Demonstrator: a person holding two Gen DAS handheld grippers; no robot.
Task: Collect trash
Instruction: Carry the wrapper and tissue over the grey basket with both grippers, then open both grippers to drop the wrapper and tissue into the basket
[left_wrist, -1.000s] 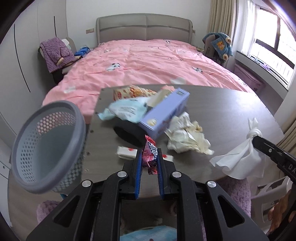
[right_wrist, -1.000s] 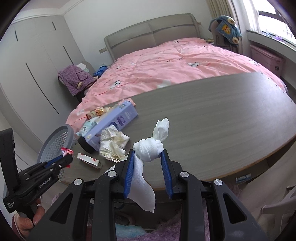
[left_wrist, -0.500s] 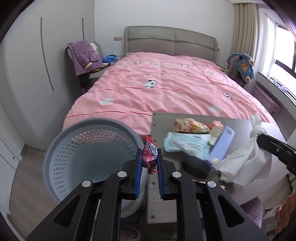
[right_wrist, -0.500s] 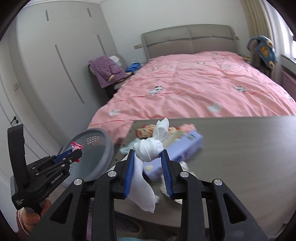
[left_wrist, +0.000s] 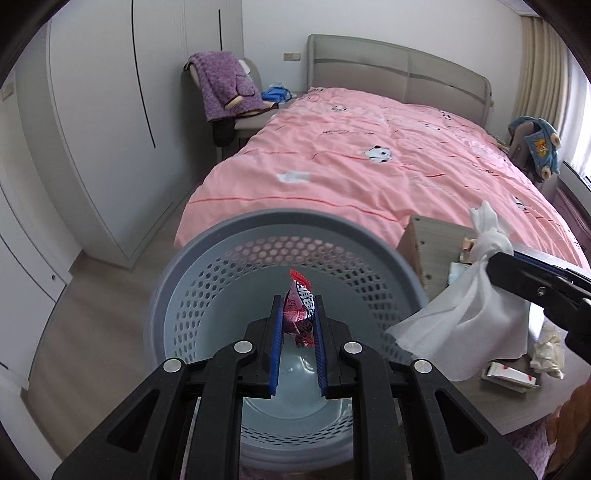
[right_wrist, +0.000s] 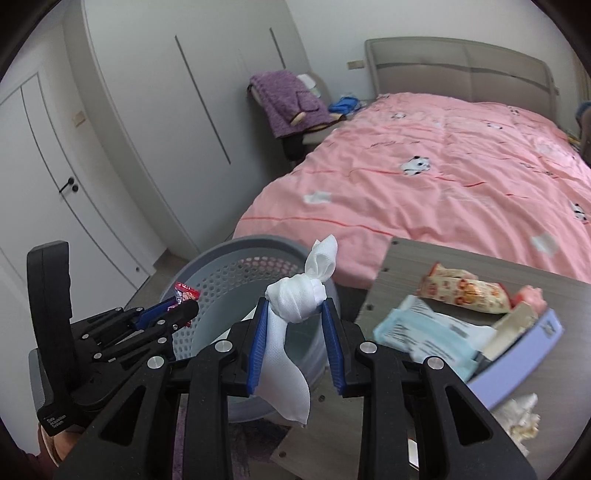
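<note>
Both grippers (left_wrist: 298, 312) (right_wrist: 294, 314) clamped, angled downward

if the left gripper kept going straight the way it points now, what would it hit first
Most likely the inside of the gray basket. The left gripper, jaws shut on the red wrapper, aims down into its open mouth. Nothing visible lies between, though depth is hard to judge.

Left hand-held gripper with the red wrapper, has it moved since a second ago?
Yes. The left hand-held gripper, shut on the red wrapper, has swung off the table and now sits over the grey basket.
</note>
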